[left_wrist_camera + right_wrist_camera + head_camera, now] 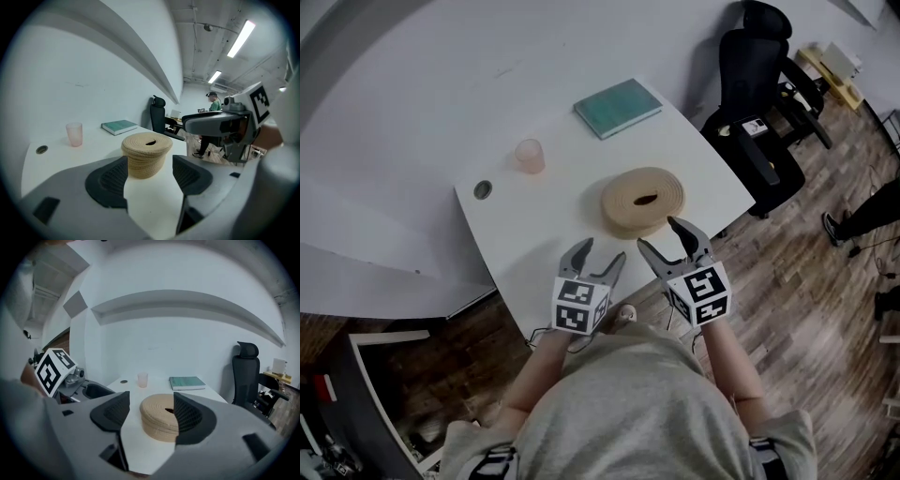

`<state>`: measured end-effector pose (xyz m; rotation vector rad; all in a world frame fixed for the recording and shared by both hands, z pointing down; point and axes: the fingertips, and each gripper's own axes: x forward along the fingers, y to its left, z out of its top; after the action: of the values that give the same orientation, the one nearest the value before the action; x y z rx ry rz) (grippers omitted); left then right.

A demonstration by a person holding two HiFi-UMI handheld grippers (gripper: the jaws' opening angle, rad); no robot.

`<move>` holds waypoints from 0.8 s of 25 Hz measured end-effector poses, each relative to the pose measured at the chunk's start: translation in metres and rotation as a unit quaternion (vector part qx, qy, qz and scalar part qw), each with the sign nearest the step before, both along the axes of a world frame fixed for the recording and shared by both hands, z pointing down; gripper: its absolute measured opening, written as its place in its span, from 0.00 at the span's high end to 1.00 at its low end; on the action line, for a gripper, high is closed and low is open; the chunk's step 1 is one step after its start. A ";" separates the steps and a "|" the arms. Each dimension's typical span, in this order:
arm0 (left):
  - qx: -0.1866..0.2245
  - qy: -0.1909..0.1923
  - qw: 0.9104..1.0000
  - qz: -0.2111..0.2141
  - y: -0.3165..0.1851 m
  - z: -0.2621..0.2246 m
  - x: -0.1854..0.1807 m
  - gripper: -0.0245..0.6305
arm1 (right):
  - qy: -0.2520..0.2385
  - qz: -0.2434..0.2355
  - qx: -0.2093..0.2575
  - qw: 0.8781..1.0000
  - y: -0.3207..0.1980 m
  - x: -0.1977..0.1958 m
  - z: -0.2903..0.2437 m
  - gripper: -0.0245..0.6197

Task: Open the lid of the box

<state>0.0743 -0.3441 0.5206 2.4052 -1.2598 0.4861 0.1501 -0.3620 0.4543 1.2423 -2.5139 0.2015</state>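
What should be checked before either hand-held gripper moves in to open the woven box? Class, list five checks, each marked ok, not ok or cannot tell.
1. Jaws of the left hand-held gripper apart, nothing between them: ok.
2. Jaws of the right hand-held gripper apart, nothing between them: ok.
3. The lid seated on the woven box, slot facing up: ok.
4. Approach clear: ok. The cup and the book stand apart from the box, on its far side.
5. Box resting fully on the table: ok, though near its right edge.
6. How tightly the lid sits: cannot tell.
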 end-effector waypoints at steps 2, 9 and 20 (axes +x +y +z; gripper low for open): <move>-0.006 -0.007 1.000 -0.005 -0.005 0.009 0.003 0.55 | 0.019 -0.015 -0.004 1.000 -0.006 0.000 0.009 0.51; -0.030 -0.031 0.999 -0.015 -0.024 0.041 0.011 0.54 | 0.079 -0.079 -0.021 0.994 -0.022 -0.007 0.043 0.54; -0.063 -0.066 0.995 -0.029 -0.051 0.085 0.010 0.52 | 0.221 -0.187 -0.022 0.957 -0.034 -0.019 0.086 0.63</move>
<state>0.0839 -0.3954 0.6051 2.2585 -1.3083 0.6955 0.1311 -0.3955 0.5402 0.6764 -2.2725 -0.1016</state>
